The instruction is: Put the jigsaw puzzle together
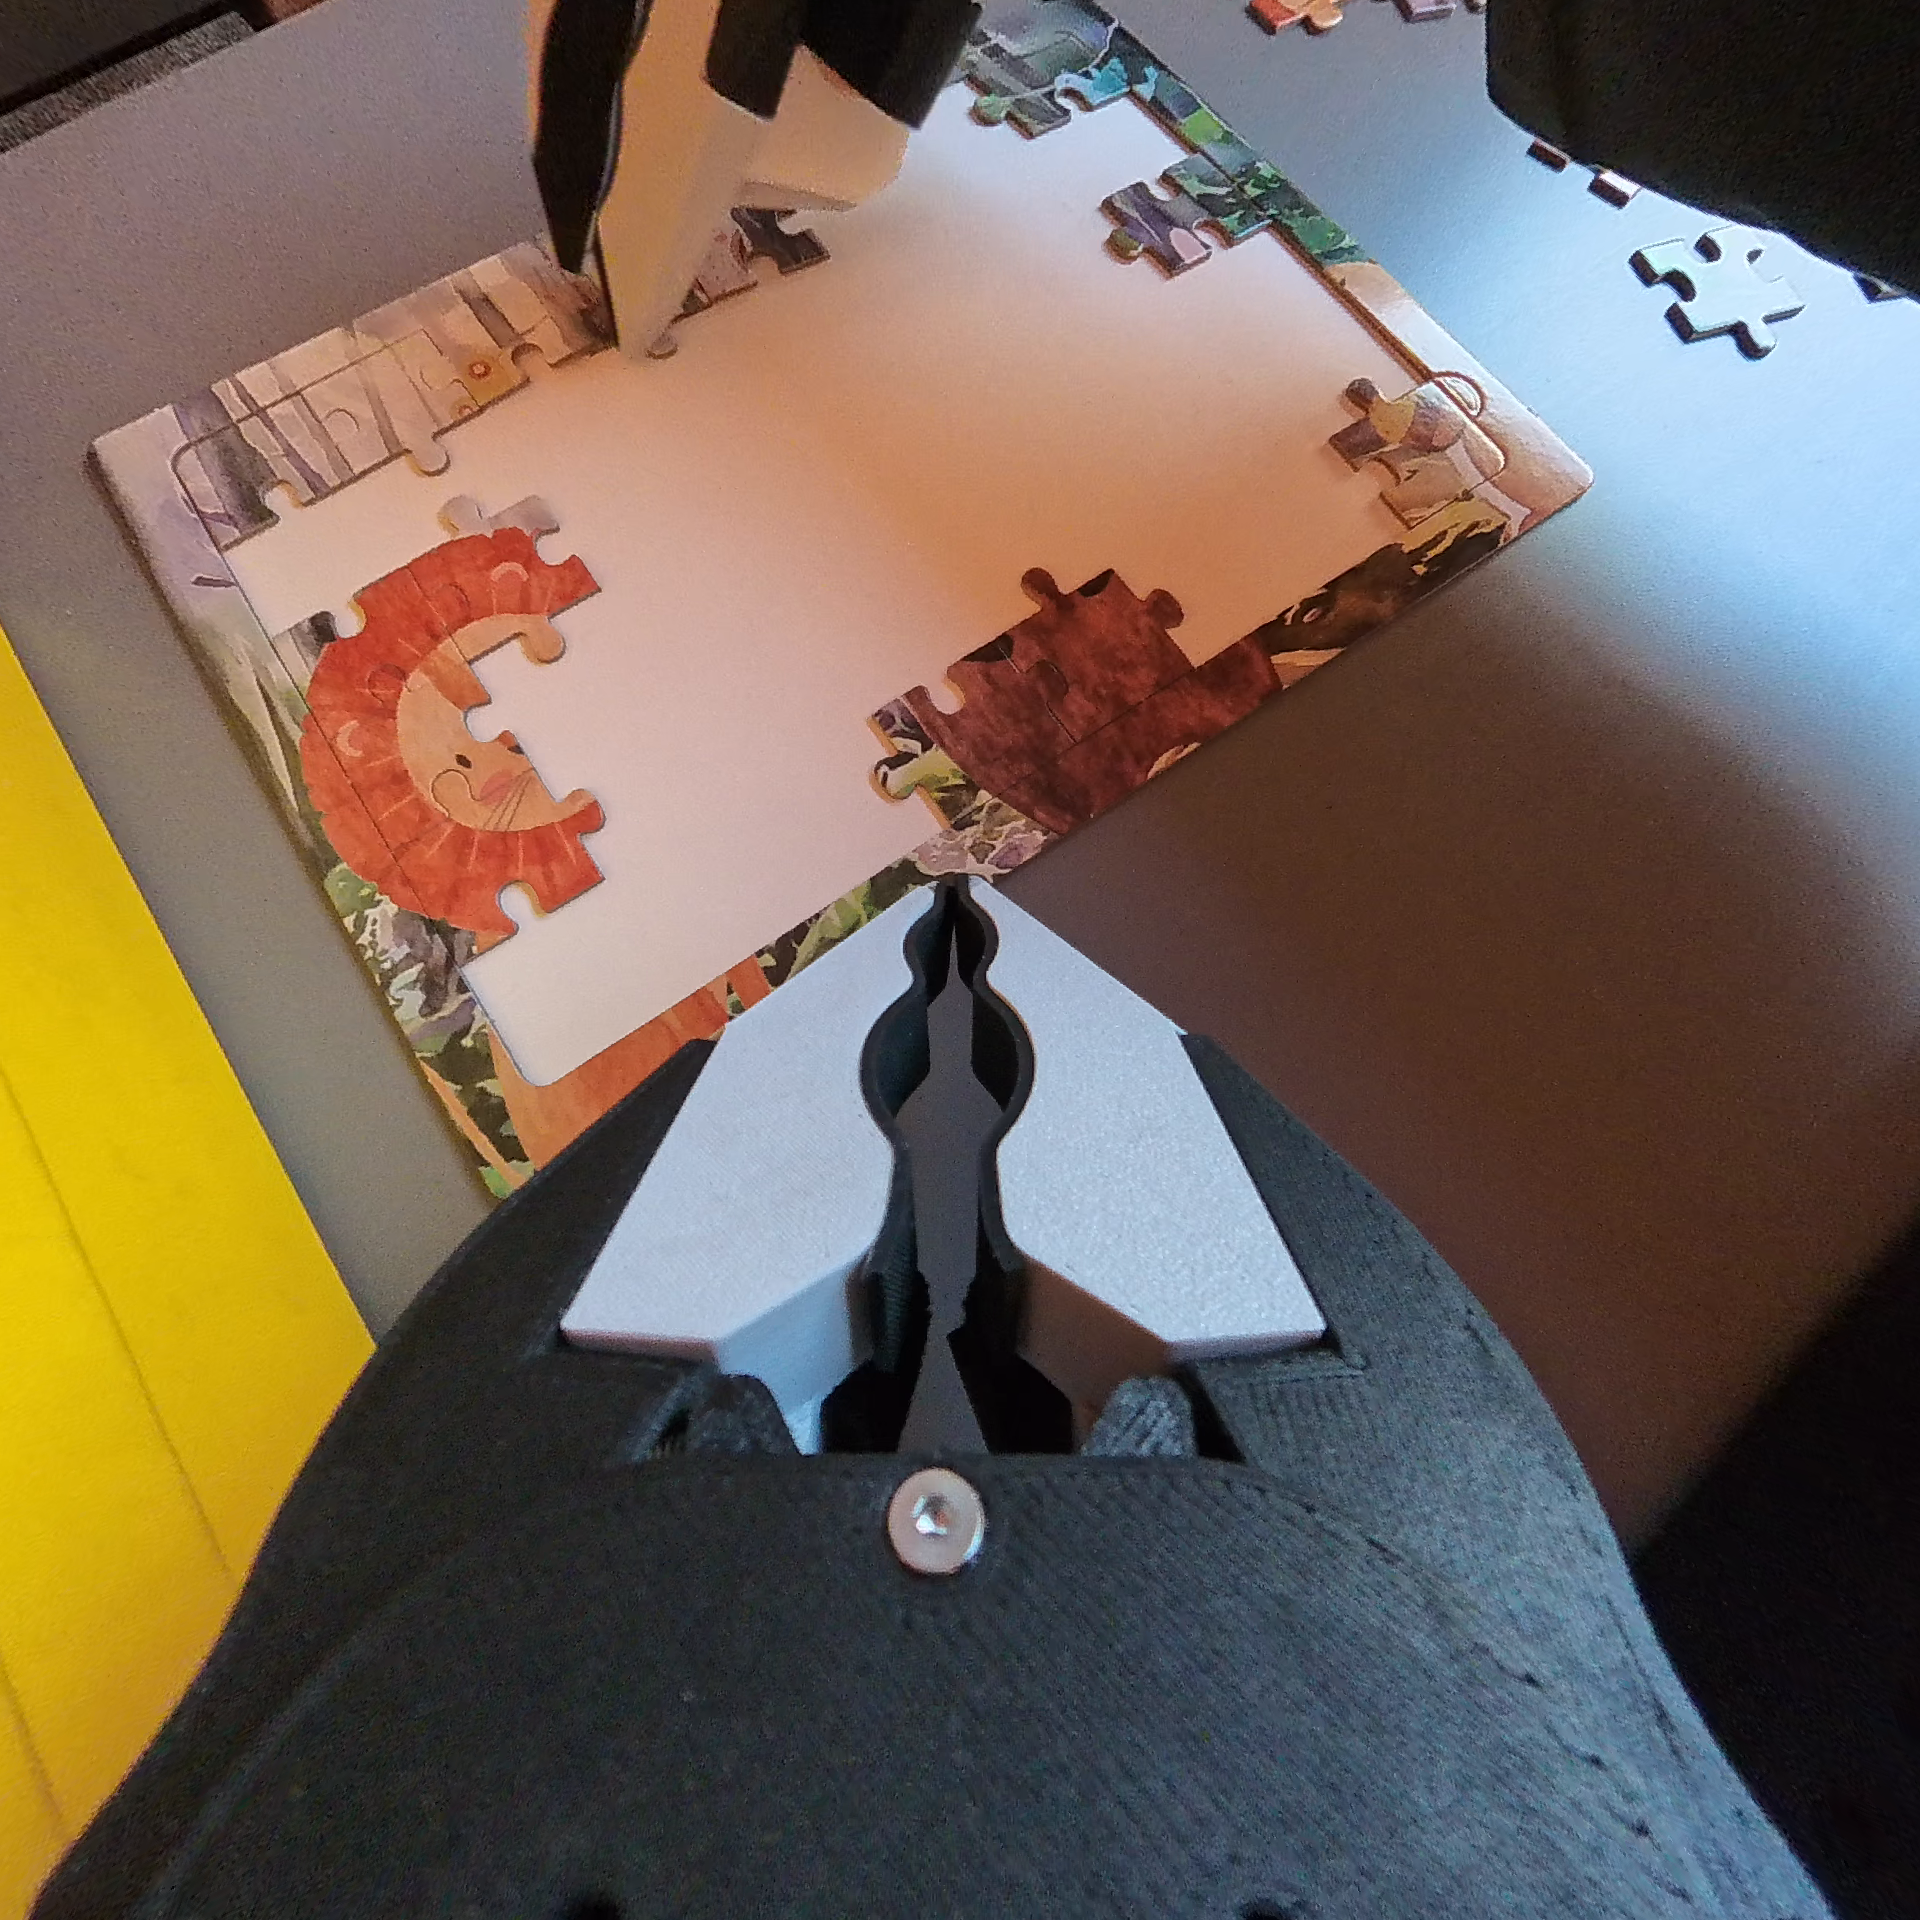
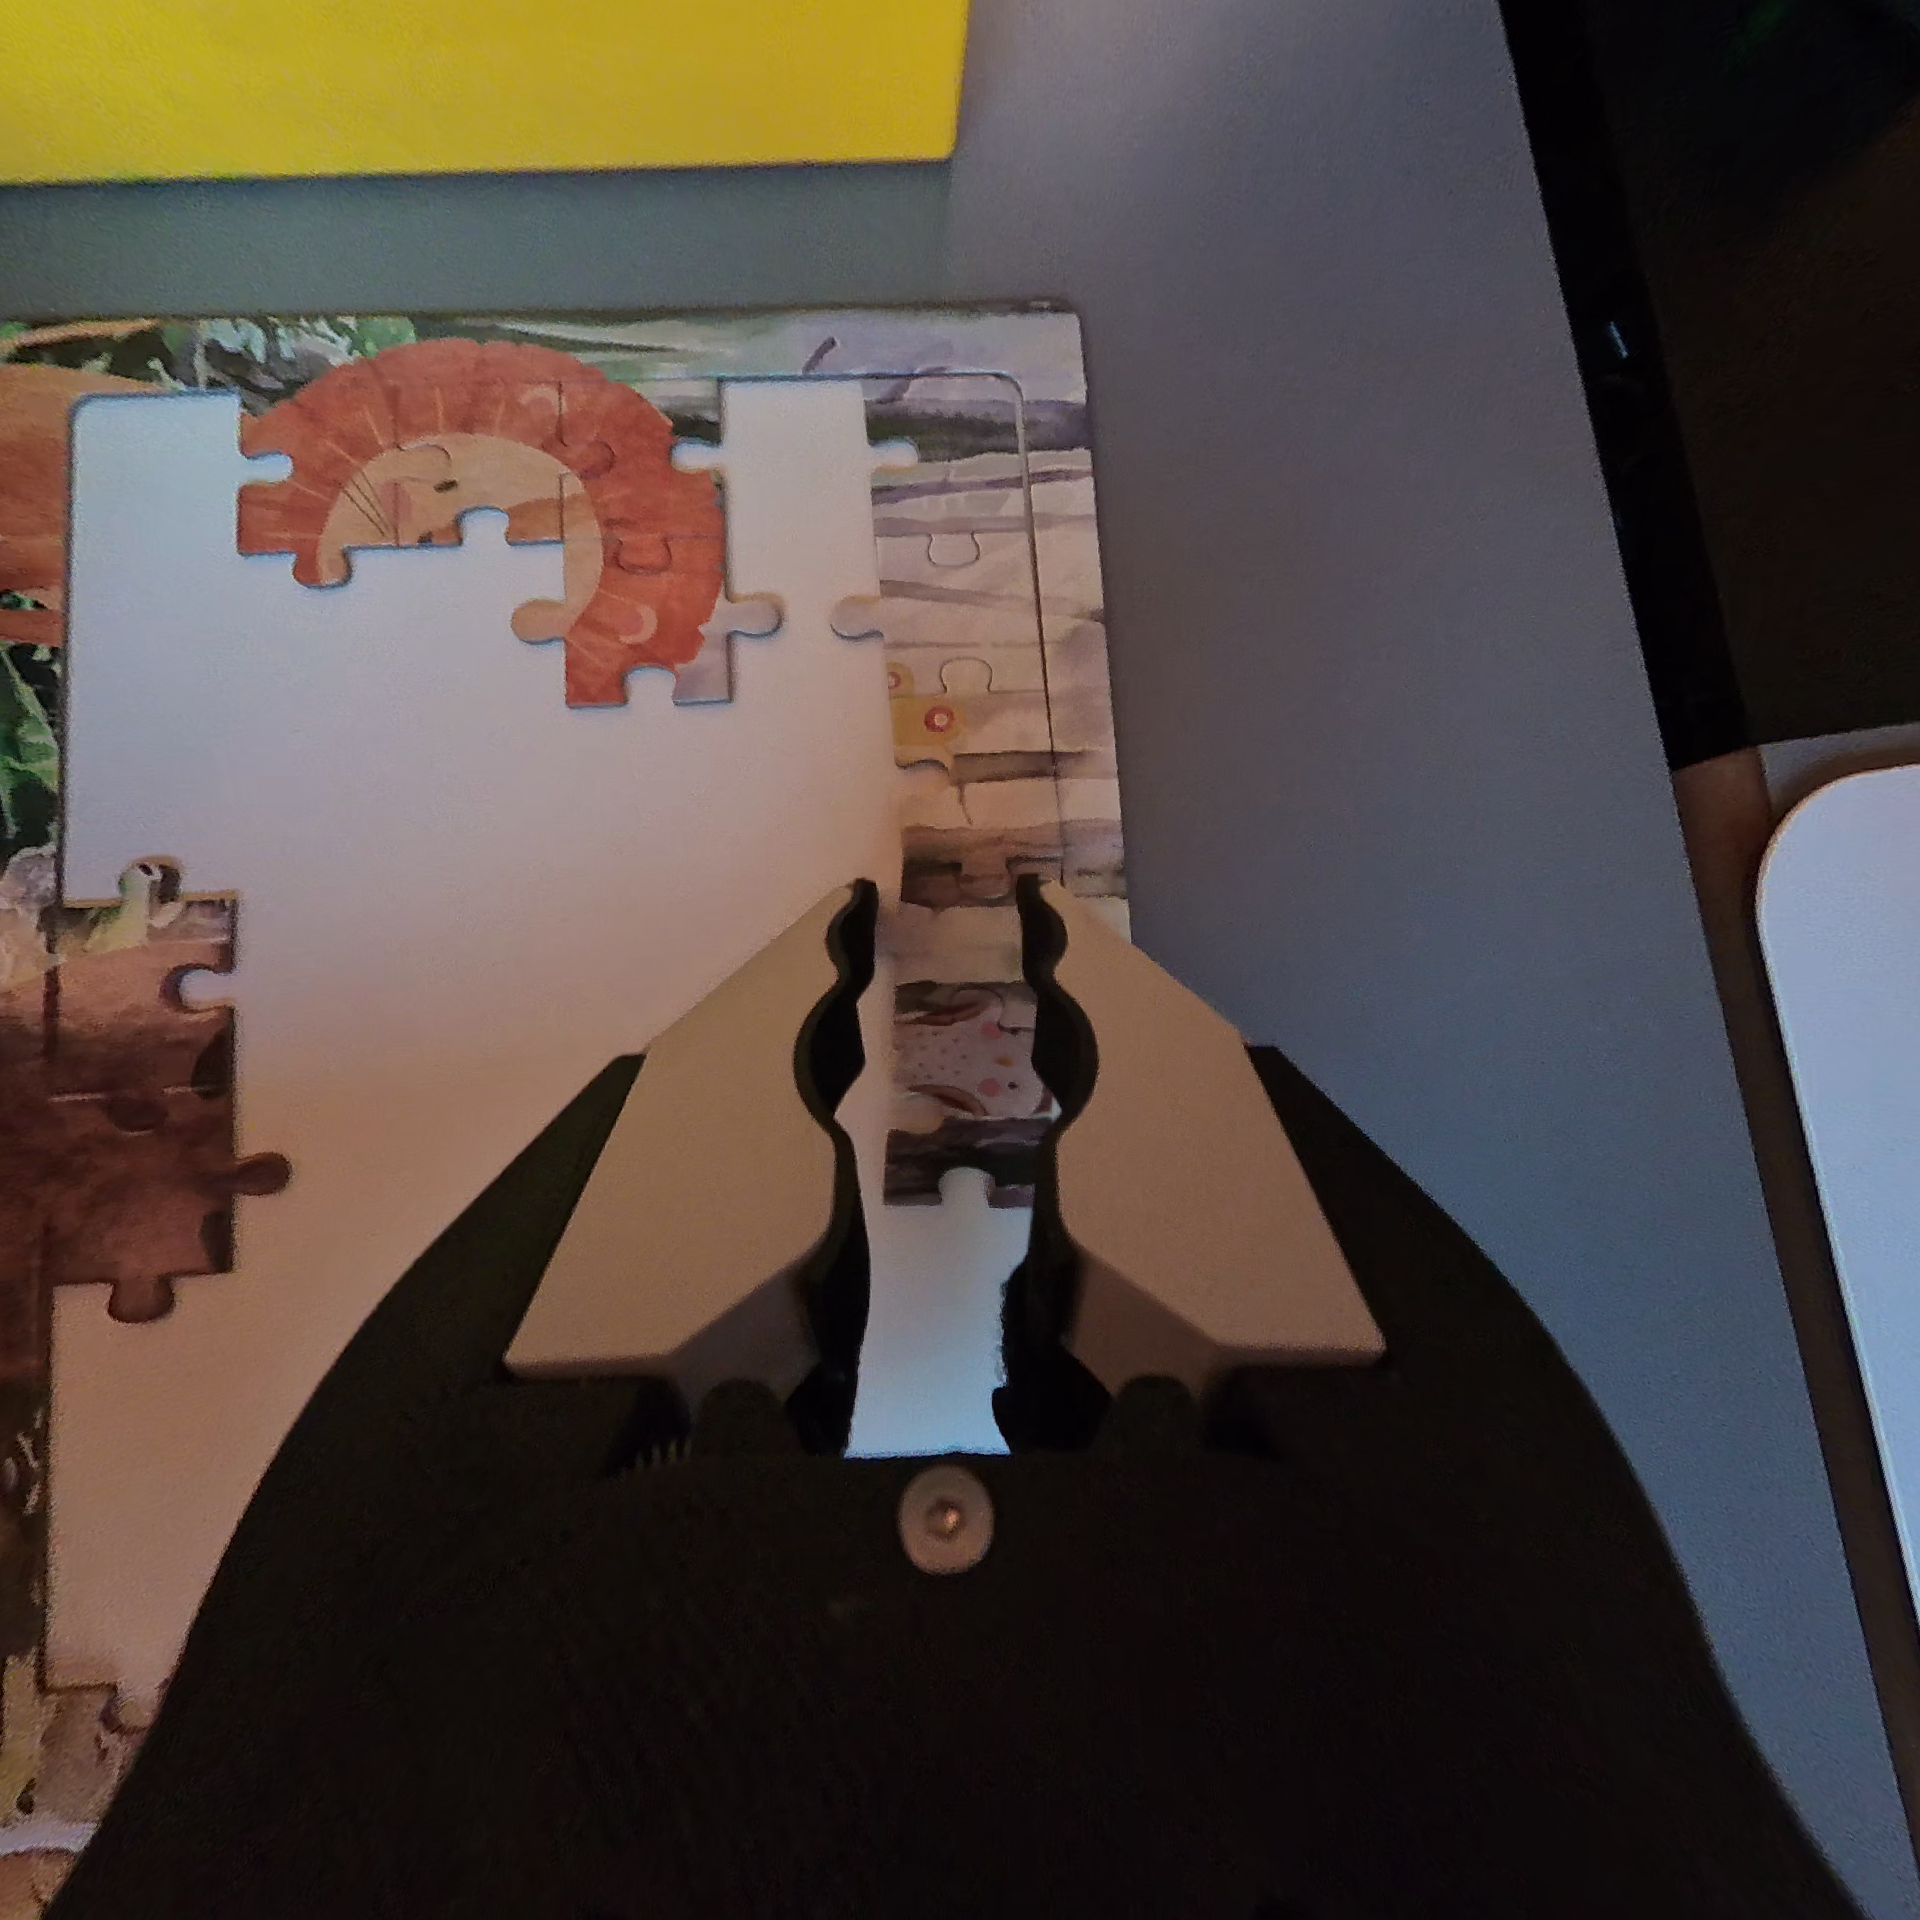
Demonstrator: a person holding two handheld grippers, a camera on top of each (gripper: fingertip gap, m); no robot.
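A flat grey tabletop (image 1: 1351, 935) is carrying everything in view, with a bright yellow panel (image 1: 125, 1143) lying along its edge on one side. On the tabletop a rectangular cardboard jigsaw puzzle tray (image 1: 831, 540) with a printed jungle border and a white inner field is lying flat, only partly filled. An orange-maned lion cluster of joined pieces (image 1: 436, 748) is sitting against one short side of the tray, a dark brown animal cluster (image 1: 1091, 675) is sitting along the adjoining long side, and a pale grey striped row of pieces (image 1: 395, 405) is running along the opposite long side.

The left gripper (image 1: 954, 891), black-bodied with pale grey fingers, is hovering at the near edge of the tray with its jaws pressed together and nothing between them.

The right gripper (image 2: 940, 894), of the same build, is reaching down over the far long side, beside the pale row. Its jaws are standing apart, straddling a small pastel puzzle piece (image 2: 961, 1081) with pink spots that is lying in the tray at the end of the pale row; whether the fingers are touching it cannot be told.

A few loose puzzle pieces (image 1: 1720, 296) are lying face down on the tabletop well apart from the tray. A white rounded object (image 2: 1849, 1091) is resting off the table's edge in the right wrist view.
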